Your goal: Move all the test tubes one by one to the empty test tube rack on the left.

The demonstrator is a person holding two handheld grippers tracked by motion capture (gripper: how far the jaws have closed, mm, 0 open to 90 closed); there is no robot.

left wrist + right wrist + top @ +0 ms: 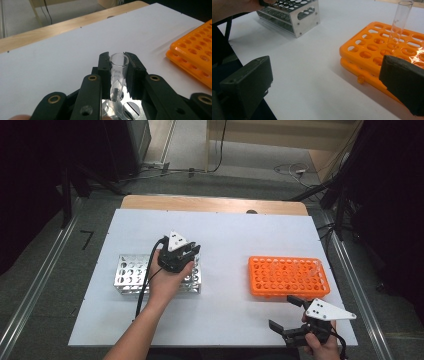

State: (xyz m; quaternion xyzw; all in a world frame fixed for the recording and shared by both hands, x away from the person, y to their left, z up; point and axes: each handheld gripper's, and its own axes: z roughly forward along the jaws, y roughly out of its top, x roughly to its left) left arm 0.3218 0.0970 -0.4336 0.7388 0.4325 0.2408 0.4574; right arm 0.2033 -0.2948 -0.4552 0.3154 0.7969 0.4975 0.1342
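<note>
Breakage is the main worry here: the left gripper [119, 75] is pinching a clear glass tube [118, 72] between its two pads, right over the metal rack [131, 275], and a squeeze too hard or a sideways tug while the tube's lower end is sitting in or just above a rack hole could crack it. Slipping is the other risk, since the smooth glass is being held only near its upper part and could drop through the pads. The tube's long axis is running roughly upright, open mouth pointing up and away from the rack, rounded bottom pointing down toward the holes. The right gripper [288, 316] is waiting near the table's front edge, jaws spread wide with nothing between them, just beside the orange rack [260, 290], where another tube [399, 22] is standing upright in a hole.
</note>
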